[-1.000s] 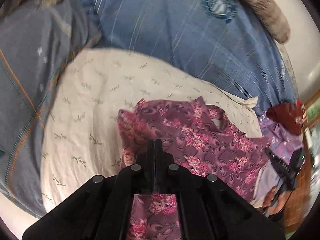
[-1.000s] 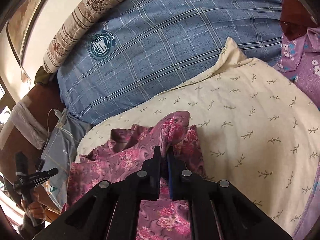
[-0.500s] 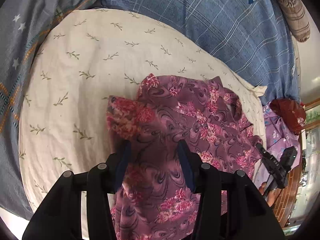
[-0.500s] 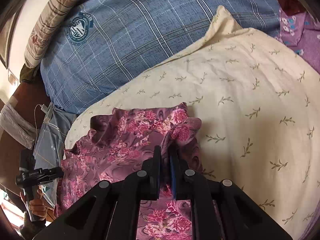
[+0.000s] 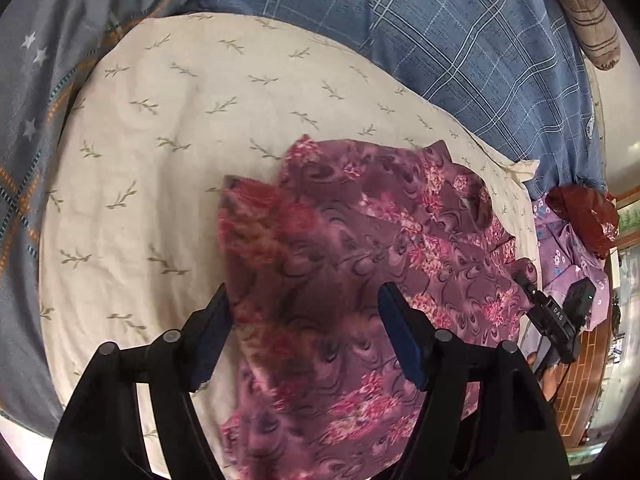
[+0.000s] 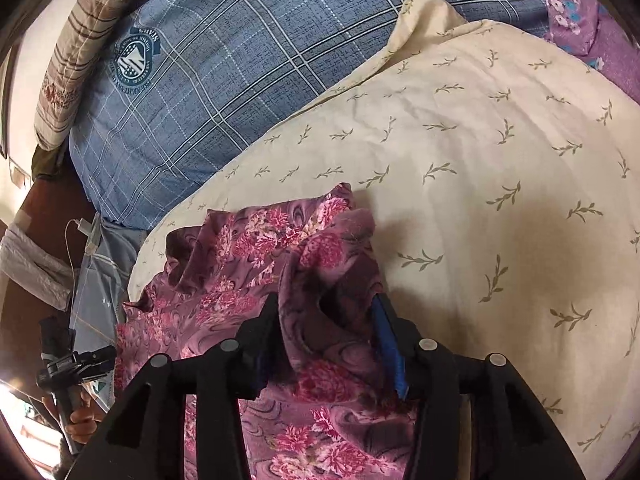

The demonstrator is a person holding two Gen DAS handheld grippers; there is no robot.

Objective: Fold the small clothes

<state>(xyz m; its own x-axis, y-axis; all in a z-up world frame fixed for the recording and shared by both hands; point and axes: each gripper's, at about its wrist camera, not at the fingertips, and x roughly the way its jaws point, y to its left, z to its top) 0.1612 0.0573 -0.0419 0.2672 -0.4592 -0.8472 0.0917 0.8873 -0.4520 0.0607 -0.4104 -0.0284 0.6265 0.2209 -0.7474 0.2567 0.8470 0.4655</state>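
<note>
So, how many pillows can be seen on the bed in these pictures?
2. The cream pillow with a leaf print lies under the purple floral garment; the blue checked pillow lies behind it. Others may be hidden.

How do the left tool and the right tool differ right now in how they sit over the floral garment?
The left tool has its jaws spread wide, clear of the purple floral garment lying flat beneath them; both have just been opening. The right tool is open more narrowly, with a raised fold of the garment between its jaws, not visibly pinched. Both point down at the same garment on the cream leaf-print pillow.
</note>
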